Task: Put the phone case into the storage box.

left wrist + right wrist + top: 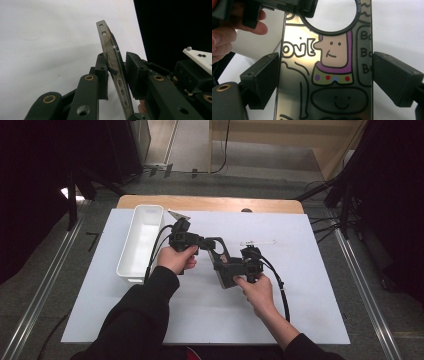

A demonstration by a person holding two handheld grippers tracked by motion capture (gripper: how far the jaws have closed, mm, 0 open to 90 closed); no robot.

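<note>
Together we hold a phone case above the white mat, left gripper pinching its thin edge, right gripper clamped across its width, white bin at left.

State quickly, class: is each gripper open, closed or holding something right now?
Left gripper: jaws closed on the faces of the phone case, holding it.
Right gripper: jaws closed across the case's width, holding it too.

A white sheet covers a light wooden table on grey carpet floor, with metal rails alongside and dark surroundings.
</note>
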